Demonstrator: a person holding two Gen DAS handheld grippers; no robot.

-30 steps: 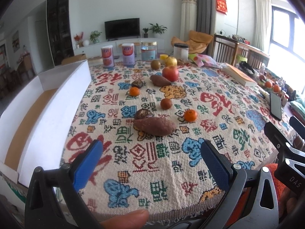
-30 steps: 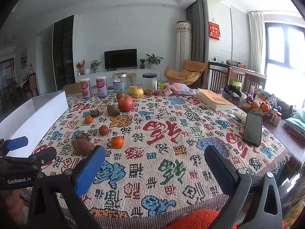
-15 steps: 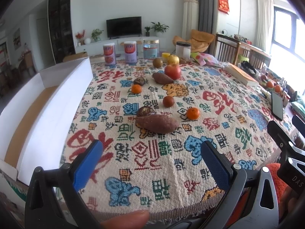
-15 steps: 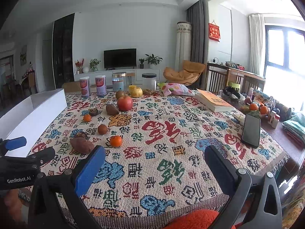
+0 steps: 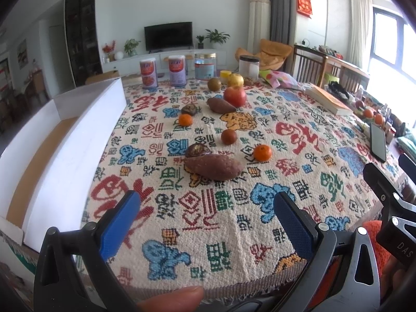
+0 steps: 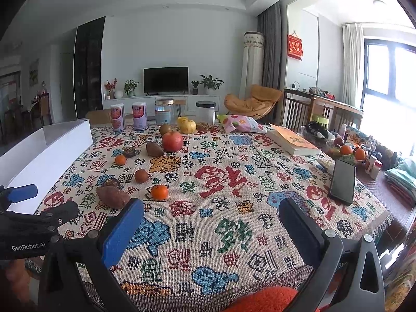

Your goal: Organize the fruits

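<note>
Fruits lie scattered on the patterned tablecloth (image 5: 208,221). A large brown sweet potato (image 5: 213,167) lies nearest, with a dark mangosteen (image 5: 197,150) touching it behind. An orange tangerine (image 5: 262,153), a brown round fruit (image 5: 228,137), another tangerine (image 5: 185,119), a second sweet potato (image 5: 219,104), a red apple (image 5: 234,96) and a yellow apple (image 5: 235,80) lie farther back. My left gripper (image 5: 205,223) is open and empty above the near table edge. My right gripper (image 6: 212,230) is open and empty, also near the front edge.
A white cardboard box (image 5: 67,140) stands open along the table's left side. Cans and jars (image 5: 176,70) line the far edge. A book (image 6: 293,140), a snack bag (image 6: 241,124) and a black phone (image 6: 342,181) lie at the right.
Both grippers have tilted or moved slightly; the table scene sits a little lower in the views. Nothing was grasped or moved.
</note>
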